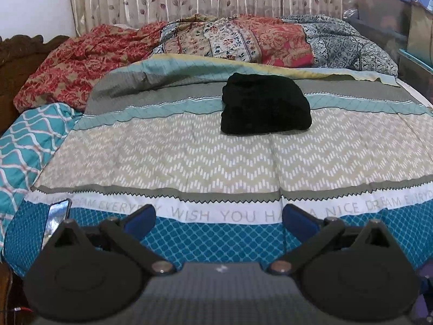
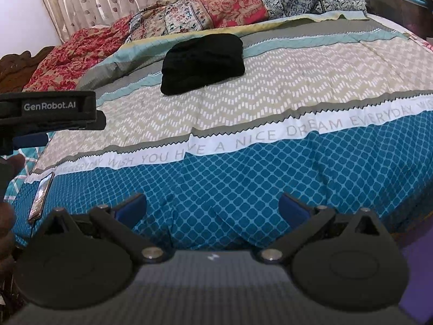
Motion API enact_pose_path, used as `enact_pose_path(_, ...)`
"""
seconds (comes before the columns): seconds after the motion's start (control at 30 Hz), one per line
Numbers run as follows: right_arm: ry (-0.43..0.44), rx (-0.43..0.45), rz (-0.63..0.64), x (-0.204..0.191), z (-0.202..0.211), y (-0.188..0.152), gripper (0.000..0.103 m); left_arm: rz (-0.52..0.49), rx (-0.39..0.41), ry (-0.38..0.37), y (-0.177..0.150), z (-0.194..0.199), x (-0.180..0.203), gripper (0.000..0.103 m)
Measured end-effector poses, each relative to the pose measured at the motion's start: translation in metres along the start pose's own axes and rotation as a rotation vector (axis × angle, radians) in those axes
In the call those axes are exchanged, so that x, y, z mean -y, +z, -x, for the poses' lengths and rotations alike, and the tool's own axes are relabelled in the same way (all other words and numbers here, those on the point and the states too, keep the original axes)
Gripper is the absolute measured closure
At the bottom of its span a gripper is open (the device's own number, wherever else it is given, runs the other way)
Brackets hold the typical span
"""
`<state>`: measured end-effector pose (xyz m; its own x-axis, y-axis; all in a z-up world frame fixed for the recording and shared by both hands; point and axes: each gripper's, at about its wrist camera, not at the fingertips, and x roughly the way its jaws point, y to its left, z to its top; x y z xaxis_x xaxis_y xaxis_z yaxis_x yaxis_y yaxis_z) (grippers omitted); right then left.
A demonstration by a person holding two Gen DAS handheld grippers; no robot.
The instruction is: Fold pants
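Lying well ahead of both wide-open, empty tongs, the left gripper [image 1: 219, 223] and right gripper [image 2: 212, 207], the soft black folded cloth pants [image 1: 265, 104] look light and floppy, best pinched at a thick folded edge.

Left claw [image 2: 54, 113] cut off by the frame's left edge in the right wrist view, fingertips out of sight. Phone [image 1: 55, 220] at lower left partly hidden behind the claw's housing, screen unreadable. Folds inside the black pants [image 1: 265, 104] lost in darkness. Storage boxes [image 1: 392, 5] cropped at upper right.
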<state>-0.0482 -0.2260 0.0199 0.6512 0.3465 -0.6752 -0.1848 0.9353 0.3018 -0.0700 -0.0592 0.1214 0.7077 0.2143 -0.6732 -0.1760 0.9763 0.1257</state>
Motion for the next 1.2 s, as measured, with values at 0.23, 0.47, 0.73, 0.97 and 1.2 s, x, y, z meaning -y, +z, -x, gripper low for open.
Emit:
enact_pose_path(0.23,0.006,-0.034,-0.011,-0.002,-0.007,-0.001,0.0,0.008,-0.021,-0.009,0.0,-0.005,-0.004,0.0)
enact_pose_path(0.47,0.0,-0.04,0.001,-0.004,-0.009,0.0,0.0,0.002,-0.061,-0.018,-0.003,-0.011,-0.004,0.0)
enact_pose_path(0.73,-0.013,-0.031,0.007,-0.003,-0.01,0.003,0.0,0.003,-0.065,0.005,-0.002,-0.013,-0.007,0.0)
enact_pose_path(0.97,-0.029,0.006,0.004,-0.002,-0.005,0.005,0.0,-0.011,-0.072,0.004,-0.004,-0.013,-0.005,0.0)
enact_pose_path(1.2,-0.03,0.011,-0.01,0.0,-0.004,0.006,0.0,-0.002,-0.083,0.004,-0.005,-0.015,-0.005,0.0)
